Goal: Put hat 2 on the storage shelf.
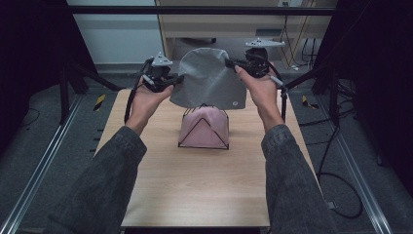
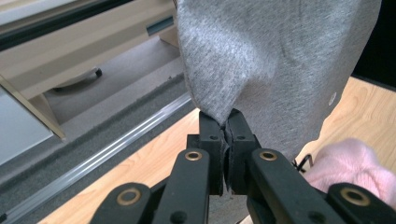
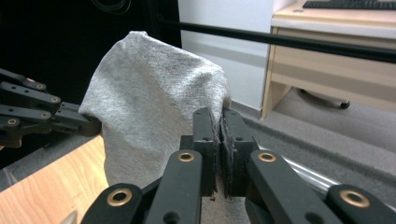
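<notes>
You have the soft grey knit fabric cap (image 1: pixel 208 80) held up in the air between your two tools, above the far half of the light wooden tabletop (image 1: pixel 195 185). The left tool (image 1: pixel 176 80) is clamped on the cap's left edge; in the left gripper view its jaws stand together with a fold of grey cloth pinched between them. The right tool (image 1: pixel 230 63) is clamped on the opposite edge, its jaws likewise closed on the hem in the right gripper view.

Below the cap, and slightly nearer to you, sits a pink fuzzy cloth item draped on a black wire dome-shaped stand (image 1: pixel 203 129); the cap's lower edge hangs just over the stand's top.

Expect the cap to be very light and wholly limp: it sags into a pouch between your grips and will not hold any shape on its own. The knit looks matte and not slippery, so a pinch at the hem should hold, but it may stretch if you pull the tools apart. Keep your hold on the rim at opposite sides so the opening stays spread.
</notes>
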The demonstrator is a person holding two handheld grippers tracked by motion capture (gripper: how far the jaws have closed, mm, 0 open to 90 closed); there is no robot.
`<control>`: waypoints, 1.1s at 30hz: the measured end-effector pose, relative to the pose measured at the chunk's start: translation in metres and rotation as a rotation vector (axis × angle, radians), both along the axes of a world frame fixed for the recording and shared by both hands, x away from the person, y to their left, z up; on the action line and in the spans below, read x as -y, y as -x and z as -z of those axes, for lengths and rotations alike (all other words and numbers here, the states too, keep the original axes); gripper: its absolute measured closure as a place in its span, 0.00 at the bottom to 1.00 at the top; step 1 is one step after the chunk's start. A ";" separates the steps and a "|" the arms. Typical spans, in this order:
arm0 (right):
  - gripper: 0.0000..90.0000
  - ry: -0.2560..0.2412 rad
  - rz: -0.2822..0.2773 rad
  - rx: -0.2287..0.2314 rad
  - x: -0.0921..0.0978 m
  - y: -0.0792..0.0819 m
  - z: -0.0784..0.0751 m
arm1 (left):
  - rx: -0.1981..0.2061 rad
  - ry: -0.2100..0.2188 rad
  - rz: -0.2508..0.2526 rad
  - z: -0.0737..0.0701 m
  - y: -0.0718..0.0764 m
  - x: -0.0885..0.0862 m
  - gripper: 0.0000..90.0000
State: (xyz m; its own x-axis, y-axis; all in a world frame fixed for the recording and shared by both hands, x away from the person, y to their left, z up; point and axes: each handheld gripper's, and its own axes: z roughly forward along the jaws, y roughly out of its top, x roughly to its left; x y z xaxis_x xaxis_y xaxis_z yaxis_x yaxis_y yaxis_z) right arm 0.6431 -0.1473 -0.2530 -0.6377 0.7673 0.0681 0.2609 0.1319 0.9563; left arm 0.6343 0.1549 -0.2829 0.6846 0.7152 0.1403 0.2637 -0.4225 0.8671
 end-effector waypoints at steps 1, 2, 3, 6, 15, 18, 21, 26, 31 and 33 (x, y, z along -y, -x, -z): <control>0.96 0.004 0.001 -0.005 0.000 0.001 0.003 | -0.005 0.006 0.001 0.002 0.000 0.001 0.97; 0.96 0.010 0.001 -0.013 0.000 0.001 0.006 | -0.010 0.002 0.003 0.004 0.001 0.001 0.97; 0.96 0.012 -0.002 -0.020 0.000 0.003 0.011 | -0.014 -0.006 0.007 0.005 0.002 0.001 0.97; 0.96 0.012 -0.006 -0.029 0.001 0.004 0.015 | -0.017 -0.005 0.014 0.008 0.005 0.002 0.97; 0.96 0.051 -0.021 -0.065 -0.004 0.012 0.034 | -0.049 -0.018 0.026 0.025 0.012 0.000 0.97; 0.96 0.057 -0.031 -0.079 -0.006 0.014 0.046 | -0.060 -0.020 0.020 0.031 0.014 -0.005 0.97; 0.96 0.061 -0.036 -0.086 -0.008 0.014 0.050 | -0.076 -0.020 0.027 0.038 0.014 -0.008 0.97; 0.96 0.077 -0.037 -0.100 -0.009 0.016 0.060 | -0.094 -0.030 0.031 0.050 0.016 -0.009 0.97; 0.96 0.091 -0.043 -0.116 -0.010 0.018 0.072 | -0.110 -0.030 0.027 0.060 0.016 -0.009 0.97; 0.96 0.098 -0.043 -0.119 -0.010 0.018 0.074 | -0.116 -0.032 0.027 0.064 0.016 -0.009 0.97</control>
State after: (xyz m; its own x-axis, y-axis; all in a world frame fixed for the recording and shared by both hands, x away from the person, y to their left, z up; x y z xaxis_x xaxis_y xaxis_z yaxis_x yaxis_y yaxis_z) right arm 0.6248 -0.1376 -0.3269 -0.6617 0.7464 0.0710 0.3637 0.2367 0.9009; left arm 0.6179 0.1635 -0.3467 0.7168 0.6925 0.0812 0.3496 -0.4578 0.8174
